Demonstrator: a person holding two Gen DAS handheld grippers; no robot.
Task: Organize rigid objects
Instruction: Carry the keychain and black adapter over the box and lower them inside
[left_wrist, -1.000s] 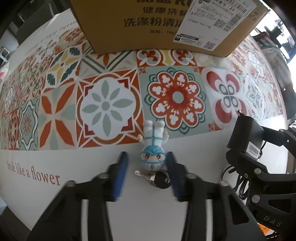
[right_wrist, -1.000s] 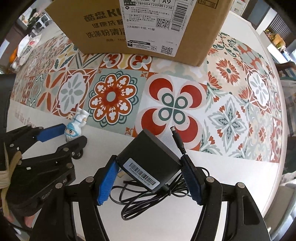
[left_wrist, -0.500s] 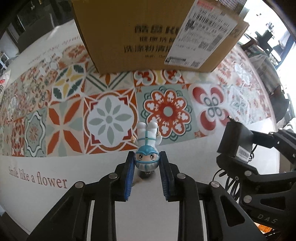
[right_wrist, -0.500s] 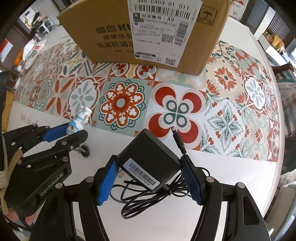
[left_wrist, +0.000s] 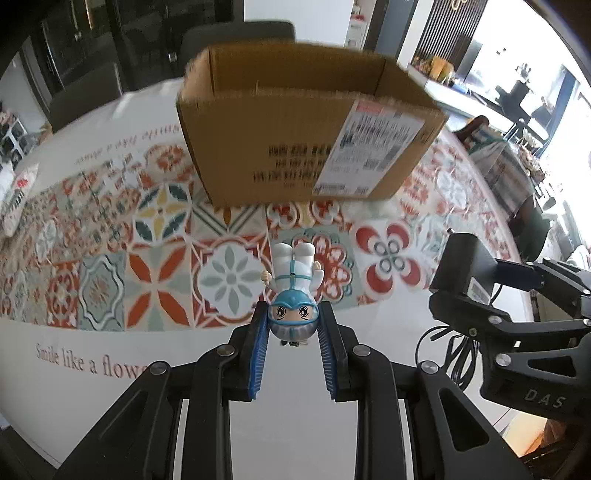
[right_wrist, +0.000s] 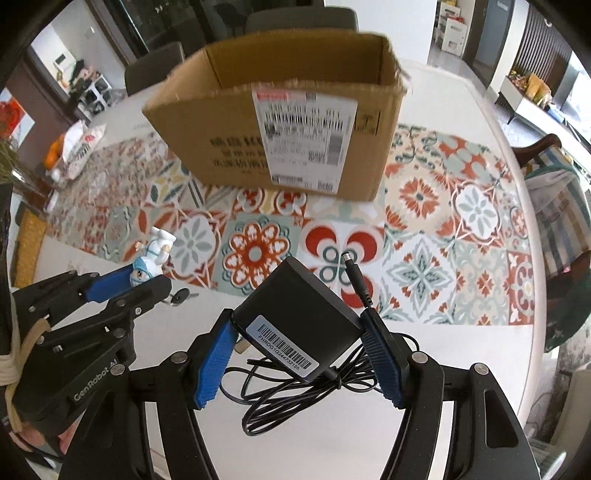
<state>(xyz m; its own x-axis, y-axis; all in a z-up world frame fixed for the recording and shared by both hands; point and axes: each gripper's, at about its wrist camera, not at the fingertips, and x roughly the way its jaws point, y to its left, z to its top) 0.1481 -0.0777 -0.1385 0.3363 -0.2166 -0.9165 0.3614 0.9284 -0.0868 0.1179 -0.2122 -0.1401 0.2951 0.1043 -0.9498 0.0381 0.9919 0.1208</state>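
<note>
My left gripper is shut on the head of a small white and blue figurine keychain, lifted off the table with its legs pointing away from me. In the right wrist view the same figurine hangs in the left gripper, a small dark key fob dangling under it. My right gripper is shut on a black power adapter, its coiled cable hanging below. An open cardboard box stands ahead on the patterned mat; the box looks empty inside where visible.
The round white table carries the tiled mat. A bag and some fruit lie at the far left edge. Chairs stand behind the box, and a striped chair is at the right.
The left jaws closed on the figurine's head and lifted it off the table. Both grippers rose with their loads and tilted up, so the box's open top came into view.
</note>
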